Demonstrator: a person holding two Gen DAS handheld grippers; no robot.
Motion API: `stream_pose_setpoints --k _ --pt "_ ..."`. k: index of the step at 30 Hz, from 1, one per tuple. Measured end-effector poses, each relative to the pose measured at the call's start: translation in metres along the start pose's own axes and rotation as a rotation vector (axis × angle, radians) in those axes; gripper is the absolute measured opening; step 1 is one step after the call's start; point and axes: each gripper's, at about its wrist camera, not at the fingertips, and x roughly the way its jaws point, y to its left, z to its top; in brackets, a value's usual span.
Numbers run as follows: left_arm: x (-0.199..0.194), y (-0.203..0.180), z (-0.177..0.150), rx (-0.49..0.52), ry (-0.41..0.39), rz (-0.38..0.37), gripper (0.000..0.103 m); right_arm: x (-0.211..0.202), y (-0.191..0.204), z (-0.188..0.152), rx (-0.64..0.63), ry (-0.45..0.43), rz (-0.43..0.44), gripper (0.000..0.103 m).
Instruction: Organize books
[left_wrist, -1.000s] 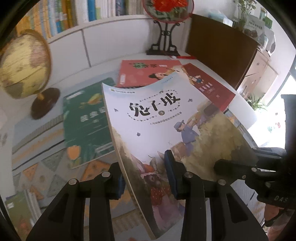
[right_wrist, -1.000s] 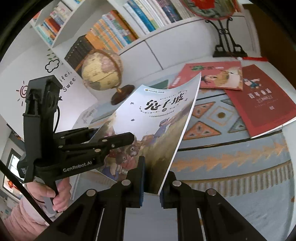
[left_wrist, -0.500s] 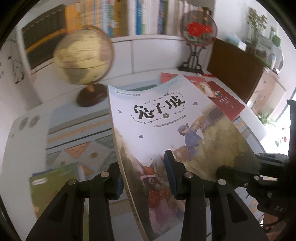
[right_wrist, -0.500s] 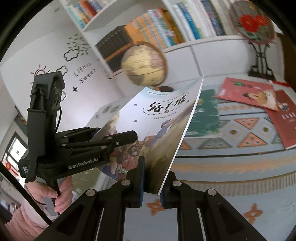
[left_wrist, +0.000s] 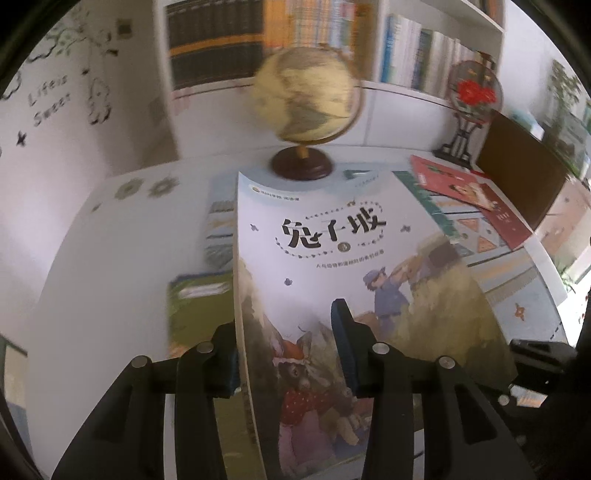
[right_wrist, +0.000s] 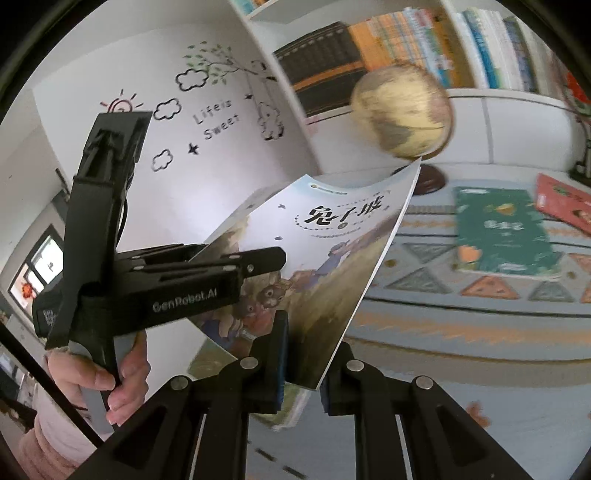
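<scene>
A pale picture book (left_wrist: 332, 258) with black title characters and rabbit figures hangs tilted above the table, held between both grippers. My left gripper (left_wrist: 284, 332) has the spine side between its fingers; its jaws are opening, but both pads still touch the book. In the right wrist view the same book (right_wrist: 332, 251) stands edge-on, and my right gripper (right_wrist: 303, 350) is shut on its lower right corner. The left gripper (right_wrist: 258, 258) shows there too, held by a hand (right_wrist: 122, 373). A green book (right_wrist: 506, 229) and a red book (right_wrist: 565, 203) lie flat on the table.
A globe (left_wrist: 306, 99) on a dark foot stands just behind the held book. Behind it a white bookshelf (left_wrist: 221, 44) is full of books. A patterned cloth (right_wrist: 461, 325) covers the table. Another greenish book (left_wrist: 195, 306) lies below left; a fan stand (left_wrist: 469, 110) stands back right.
Both grippers have carried the book leftward across the table. The red books slid to the right edge; the globe and the decorated wall came into the middle.
</scene>
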Motion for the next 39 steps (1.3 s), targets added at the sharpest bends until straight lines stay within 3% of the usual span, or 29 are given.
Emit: stream_pose_setpoints --k 6,14,29,32,34,36,39 --pt "0.005 0.041 -0.023 -0.057 0.024 0.018 0.038 0.038 0.023 -0.012 0.023 0.042 0.037 0.013" --pt "0.033 0.069 -0.054 -0.115 0.103 0.011 0.038 0.079 0.037 -0.042 0.056 0.084 -0.01 0.013" --pt "0.037 0.084 -0.082 -0.165 0.122 -0.002 0.046 0.073 0.02 -0.051 0.182 0.103 0.032 0.019" --pt "0.034 0.084 -0.083 -0.16 0.118 0.027 0.046 0.072 0.027 -0.051 0.145 0.119 0.046 0.032" --pt "0.032 0.082 -0.082 -0.149 0.115 0.068 0.045 0.068 0.033 -0.049 0.109 0.135 0.065 0.059" --pt "0.027 0.08 -0.078 -0.139 0.113 0.139 0.046 0.061 0.035 -0.048 0.098 0.154 0.027 0.068" --pt "0.017 0.074 -0.068 -0.129 0.097 0.196 0.046 0.048 0.019 -0.045 0.131 0.174 0.012 0.07"
